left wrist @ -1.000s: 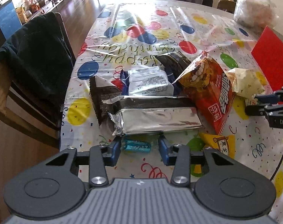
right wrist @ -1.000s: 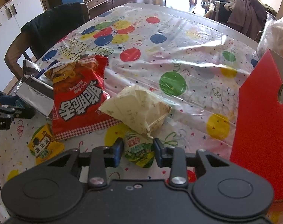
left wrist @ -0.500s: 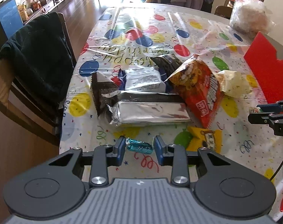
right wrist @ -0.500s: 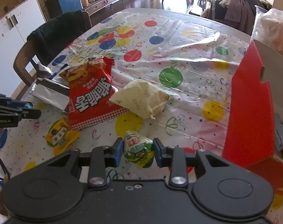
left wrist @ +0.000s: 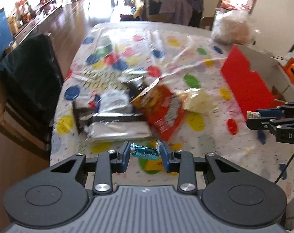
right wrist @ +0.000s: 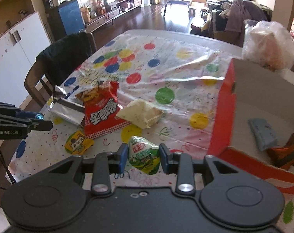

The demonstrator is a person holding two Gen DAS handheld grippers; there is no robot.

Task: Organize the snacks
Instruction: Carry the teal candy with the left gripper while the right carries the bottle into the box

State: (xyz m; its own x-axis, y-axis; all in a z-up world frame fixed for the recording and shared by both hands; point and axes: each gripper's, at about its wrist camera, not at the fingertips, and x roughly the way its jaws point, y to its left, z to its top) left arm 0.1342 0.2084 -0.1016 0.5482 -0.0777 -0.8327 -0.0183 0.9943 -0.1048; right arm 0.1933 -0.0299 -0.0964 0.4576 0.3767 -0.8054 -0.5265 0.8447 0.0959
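My left gripper [left wrist: 144, 155] is shut on a teal wrapped candy [left wrist: 144, 152] and holds it above the table's near edge. My right gripper [right wrist: 144, 157] is shut on a green and white snack pouch [right wrist: 144, 157] and holds it above the table, just left of the red cardboard box [right wrist: 222, 106]. On the table lie a red chip bag [right wrist: 102, 110], a pale yellow packet [right wrist: 141, 112], a silver foil pack [right wrist: 67, 110] and a small yellow packet [right wrist: 78, 142]. The box [left wrist: 247, 85] holds a blue packet [right wrist: 262, 134] and an orange packet [right wrist: 284, 153].
A balloon-print plastic cloth [right wrist: 166, 58] covers the table. A chair with a dark jacket [left wrist: 28, 81] stands at the left side. A clear plastic bag [right wrist: 269, 42] sits behind the box. Dark and white packs [left wrist: 112, 101] lie behind the foil pack.
Both grippers have risen from the table with their snacks and swung right toward the red box. The box interior has come into the right wrist view.
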